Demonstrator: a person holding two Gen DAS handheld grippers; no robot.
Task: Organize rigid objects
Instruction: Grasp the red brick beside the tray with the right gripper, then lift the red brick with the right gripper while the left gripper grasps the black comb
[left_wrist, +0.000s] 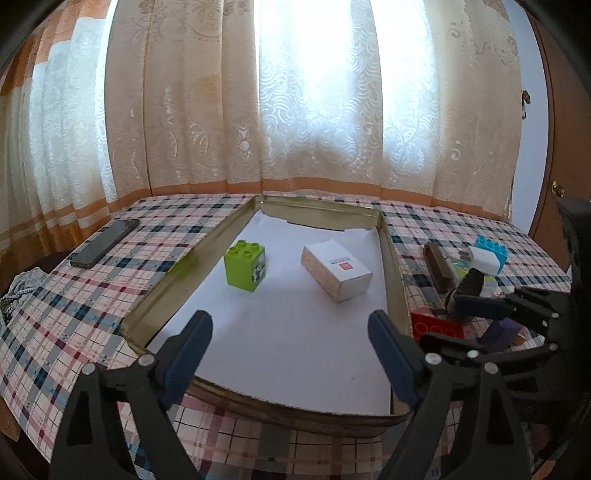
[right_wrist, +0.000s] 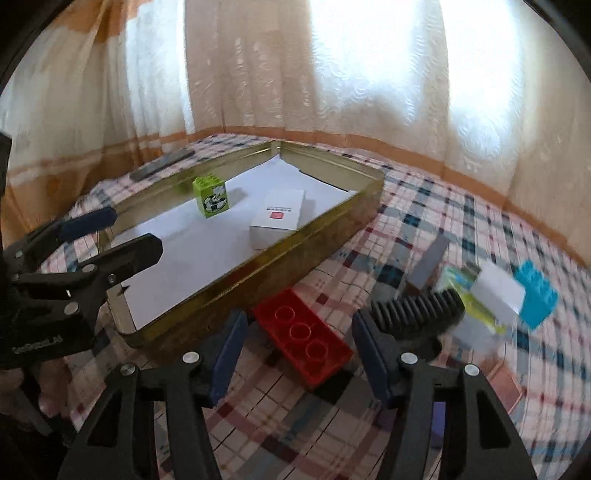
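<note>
A gold metal tray (left_wrist: 207, 243) (right_wrist: 332, 236) lined with white paper holds a green brick (left_wrist: 244, 265) (right_wrist: 211, 195) and a white box (left_wrist: 336, 268) (right_wrist: 277, 218). My left gripper (left_wrist: 290, 332) is open and empty above the tray's near end; it also shows in the right wrist view (right_wrist: 129, 232). My right gripper (right_wrist: 299, 332) is open, its fingers on either side of a red brick (right_wrist: 304, 338) (left_wrist: 436, 326) lying on the tablecloth just outside the tray. A black ridged object (right_wrist: 417, 312) lies by its right finger.
Right of the tray lie a cyan brick (right_wrist: 535, 295) (left_wrist: 493, 249), a white block (right_wrist: 496, 290), a grey-brown bar (right_wrist: 430, 262) (left_wrist: 437, 267) and a purple piece (left_wrist: 502, 334). A dark phone (left_wrist: 105, 242) lies at the table's far left. Curtains hang behind.
</note>
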